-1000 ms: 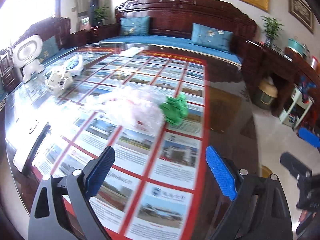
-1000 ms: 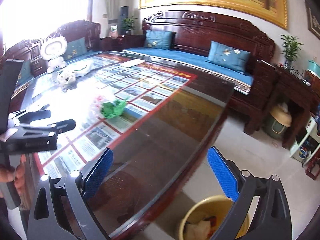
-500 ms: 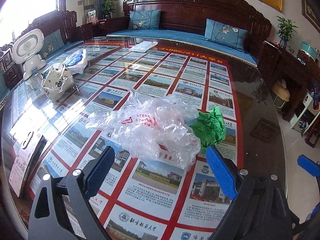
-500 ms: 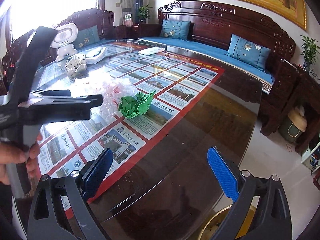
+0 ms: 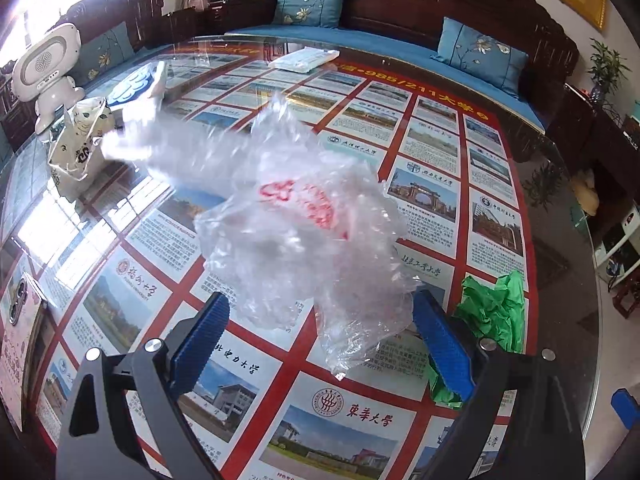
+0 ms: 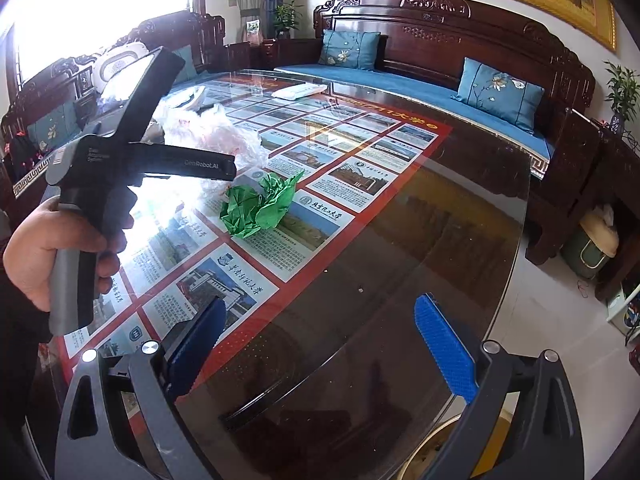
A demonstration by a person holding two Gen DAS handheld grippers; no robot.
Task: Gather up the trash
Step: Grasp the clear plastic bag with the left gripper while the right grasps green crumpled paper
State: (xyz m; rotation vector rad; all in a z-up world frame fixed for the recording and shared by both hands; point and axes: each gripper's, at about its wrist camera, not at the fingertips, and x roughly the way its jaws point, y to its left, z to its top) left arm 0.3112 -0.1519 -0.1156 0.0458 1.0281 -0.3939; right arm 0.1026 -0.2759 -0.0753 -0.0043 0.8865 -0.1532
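A crumpled clear plastic bag (image 5: 304, 216) with red print lies on the glass table (image 5: 560, 240). My left gripper (image 5: 320, 344) is open, and the bag's near end lies between its blue pads without being pinched. A crumpled green paper (image 5: 496, 312) sits just right of the left gripper's right finger. In the right wrist view the green paper (image 6: 260, 208) and the bag (image 6: 216, 136) lie ahead to the left. My right gripper (image 6: 320, 344) is open and holds nothing, over the table's dark near part. A hand (image 6: 52, 256) holds the left gripper's handle.
A white robot toy (image 5: 44, 68), a patterned small bag (image 5: 78, 140) and a white packet (image 5: 304, 58) stand farther back on the table. A pink card (image 5: 20, 320) lies at the left edge. A yellow bin (image 6: 492, 432) shows below the table's rim (image 6: 500, 300).
The left gripper has moved forward over the table until the plastic bag's end lies between its fingers. The right gripper has come closer to the table and the green paper. Both stayed open.
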